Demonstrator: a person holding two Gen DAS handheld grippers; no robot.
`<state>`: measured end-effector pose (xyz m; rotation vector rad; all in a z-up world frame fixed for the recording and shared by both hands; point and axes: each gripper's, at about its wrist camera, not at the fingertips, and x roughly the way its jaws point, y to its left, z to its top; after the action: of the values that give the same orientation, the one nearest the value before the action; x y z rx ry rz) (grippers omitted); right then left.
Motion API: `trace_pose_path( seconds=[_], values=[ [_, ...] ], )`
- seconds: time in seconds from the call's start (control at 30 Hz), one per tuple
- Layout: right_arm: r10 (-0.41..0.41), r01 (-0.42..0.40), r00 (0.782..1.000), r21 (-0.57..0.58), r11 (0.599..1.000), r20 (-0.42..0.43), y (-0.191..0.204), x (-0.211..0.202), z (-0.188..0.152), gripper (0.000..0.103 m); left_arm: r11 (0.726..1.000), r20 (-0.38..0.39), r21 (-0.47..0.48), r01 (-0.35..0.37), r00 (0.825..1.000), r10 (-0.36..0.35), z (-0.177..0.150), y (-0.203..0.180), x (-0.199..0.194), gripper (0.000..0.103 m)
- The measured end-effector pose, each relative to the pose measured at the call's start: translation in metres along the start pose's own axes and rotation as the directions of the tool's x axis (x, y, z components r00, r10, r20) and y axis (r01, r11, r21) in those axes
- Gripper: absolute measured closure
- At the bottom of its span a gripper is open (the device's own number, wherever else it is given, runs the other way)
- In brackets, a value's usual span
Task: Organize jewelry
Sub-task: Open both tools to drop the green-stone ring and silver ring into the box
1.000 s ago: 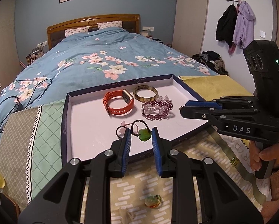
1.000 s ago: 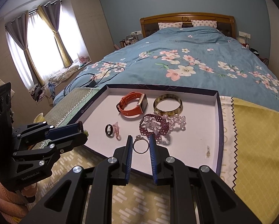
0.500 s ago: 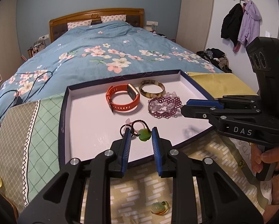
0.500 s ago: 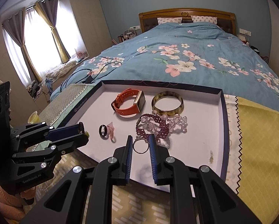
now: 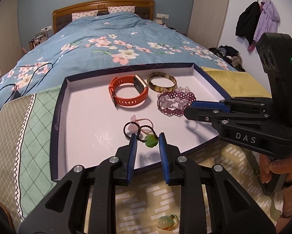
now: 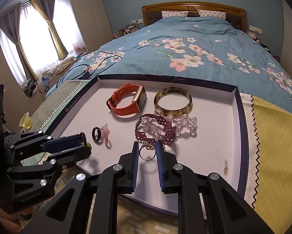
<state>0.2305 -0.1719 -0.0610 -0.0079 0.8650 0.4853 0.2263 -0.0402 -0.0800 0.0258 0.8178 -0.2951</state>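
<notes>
1. The left gripper (image 5: 146, 142) is holding a green jade pendant (image 5: 151, 141) on a dark braided cord (image 5: 141, 134) between its blue ribbed pads, the jaws standing narrowly apart and clamping the piece above the near part of the tray (image 5: 58, 105).
2. The right gripper (image 6: 147, 150) is gripping a thin silver ring (image 6: 147, 153) between its jaws, which are nearly closed on the metal band, over the tray's white floor just in front of the beaded bracelets.
3. Lying in the shallow, dark-rimmed tray are an orange rubber-strapped watch (image 6: 126, 102) with a gold-toned case, a glossy mottled brown bangle (image 6: 173, 101), a woven purple bead bracelet (image 6: 155, 130) touching a clear crystal bead bracelet (image 6: 185, 124), a plain black ring (image 6: 96, 134) and a pink ring (image 6: 106, 134) beside it.
4. A pale, gold-edged pendant (image 5: 166, 222) is sitting on the patterned cloth (image 5: 146, 193) in front of the tray.
5. The tray is resting at the foot of a bed (image 6: 185, 44) covered by a blue floral quilt.
6. A hand (image 5: 276, 167) is gripping the right gripper's handle.
</notes>
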Motion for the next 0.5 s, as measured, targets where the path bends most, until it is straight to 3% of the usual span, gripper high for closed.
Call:
trace_pose_path(
  seconds=[0.3,0.5],
  values=[
    [-0.007,0.007,1.000,0.001,1.000,0.026,0.002,-0.006,-0.001,0.086,0.999,0.003,-0.028,0.020,1.000,-0.020,-0.001,0.005,0.000,0.077],
    [0.001,-0.003,0.996,0.023,1.000,0.092,-0.003,-0.033,-0.002,0.079,0.999,0.077,-0.047,0.022,0.997,-0.018,-0.003,0.011,-0.025,0.068]
  ],
)
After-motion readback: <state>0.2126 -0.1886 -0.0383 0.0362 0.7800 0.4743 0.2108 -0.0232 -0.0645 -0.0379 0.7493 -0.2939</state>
